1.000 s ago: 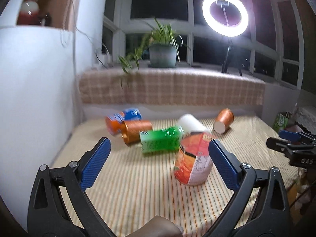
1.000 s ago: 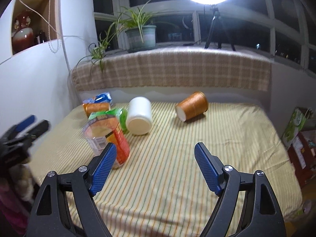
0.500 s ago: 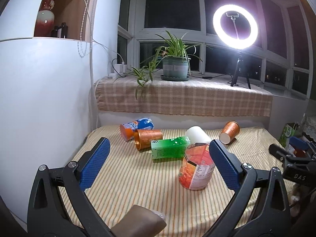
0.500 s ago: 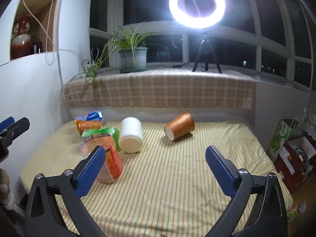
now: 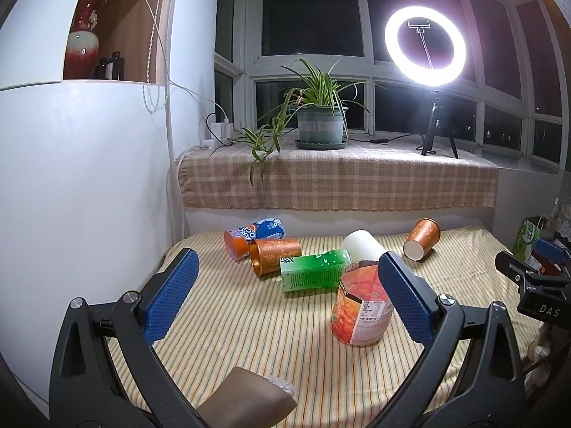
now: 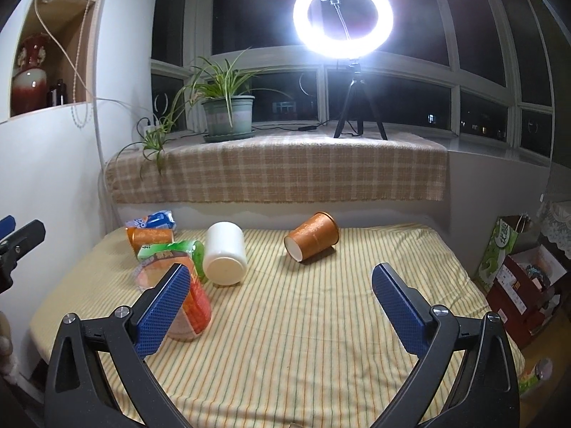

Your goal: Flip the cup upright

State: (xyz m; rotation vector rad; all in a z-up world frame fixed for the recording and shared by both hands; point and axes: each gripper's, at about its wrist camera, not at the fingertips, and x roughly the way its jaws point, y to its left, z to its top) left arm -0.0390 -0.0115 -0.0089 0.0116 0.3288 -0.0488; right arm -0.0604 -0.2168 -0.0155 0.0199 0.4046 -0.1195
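Note:
Several cups lie on their sides on the striped table point(image 5: 232, 328): an orange cup point(image 5: 422, 238) at the far right, also in the right wrist view point(image 6: 313, 237), a white cup point(image 6: 225, 253), a second orange cup point(image 5: 274, 255) and a green cup point(image 5: 314, 271). A red-orange printed cup point(image 5: 360, 310) stands upright near the front. My left gripper point(image 5: 285, 292) is open and empty, back from the cups. My right gripper point(image 6: 280, 299) is open and empty, above the table's near part.
A blue and orange snack packet point(image 5: 255, 233) lies at the back left. A white wall point(image 5: 89, 178) bounds the left side. A checked cloth ledge point(image 6: 278, 171) with a potted plant point(image 6: 228, 114) and ring light point(image 6: 342, 18) stands behind. Boxes point(image 6: 521, 278) sit right of the table.
Both grippers have drawn back and tilted upward from the table, so the cups look farther away and more of the window shows. The cups have not moved.

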